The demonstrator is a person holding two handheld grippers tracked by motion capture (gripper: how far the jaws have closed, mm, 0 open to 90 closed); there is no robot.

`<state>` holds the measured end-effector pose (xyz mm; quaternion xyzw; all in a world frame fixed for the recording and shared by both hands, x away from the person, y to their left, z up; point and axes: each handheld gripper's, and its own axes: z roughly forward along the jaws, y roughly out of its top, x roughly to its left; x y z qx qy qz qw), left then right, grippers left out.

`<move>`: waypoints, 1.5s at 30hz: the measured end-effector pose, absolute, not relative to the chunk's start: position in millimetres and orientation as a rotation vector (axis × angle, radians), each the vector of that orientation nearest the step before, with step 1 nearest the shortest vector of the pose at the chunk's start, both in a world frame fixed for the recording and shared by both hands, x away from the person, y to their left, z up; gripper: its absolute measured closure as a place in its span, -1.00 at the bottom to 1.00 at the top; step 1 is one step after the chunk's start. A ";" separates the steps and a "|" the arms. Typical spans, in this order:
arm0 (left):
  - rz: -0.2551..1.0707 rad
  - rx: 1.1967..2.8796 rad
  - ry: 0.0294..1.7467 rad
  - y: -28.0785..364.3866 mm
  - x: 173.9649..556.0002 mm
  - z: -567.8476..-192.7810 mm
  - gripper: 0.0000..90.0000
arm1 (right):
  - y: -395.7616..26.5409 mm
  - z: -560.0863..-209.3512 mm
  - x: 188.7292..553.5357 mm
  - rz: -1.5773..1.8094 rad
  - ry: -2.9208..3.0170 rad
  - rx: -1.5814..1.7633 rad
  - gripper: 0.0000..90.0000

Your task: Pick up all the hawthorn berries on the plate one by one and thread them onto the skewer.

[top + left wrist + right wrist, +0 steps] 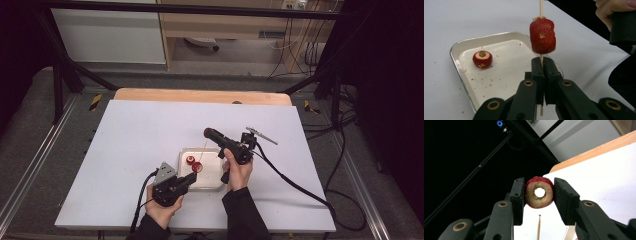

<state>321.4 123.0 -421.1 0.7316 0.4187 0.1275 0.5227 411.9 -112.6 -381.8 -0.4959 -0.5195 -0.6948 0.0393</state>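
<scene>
Already the left gripper (541, 72) clamps the skewer (540, 7) upright, one fruit (542, 35) threaded over the tray (456, 47). Above its tip, the right gripper (539, 192) pinches a cored ring (539, 192) (hole facing the stick's axis), so the ring must come down the stick.

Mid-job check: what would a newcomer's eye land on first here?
The red fruit piece threaded on a thin wooden skewer, which the left gripper pinches upright above the white tray. Next, the cored red fruit ring clamped in the right gripper. One more cored fruit lies in the tray.
</scene>
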 end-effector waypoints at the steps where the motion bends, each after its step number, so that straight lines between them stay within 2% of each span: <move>1: 0.306 1.748 1.004 122.8 321.6 -420.8 0.96 | -112.5 -381.8 411.8 -2.134 -1.591 -1.521 0.39; 45: 0.316 1.679 1.019 115.8 328.2 -415.7 0.96 | -106.2 -387.4 402.9 -2.148 -1.592 -1.484 0.39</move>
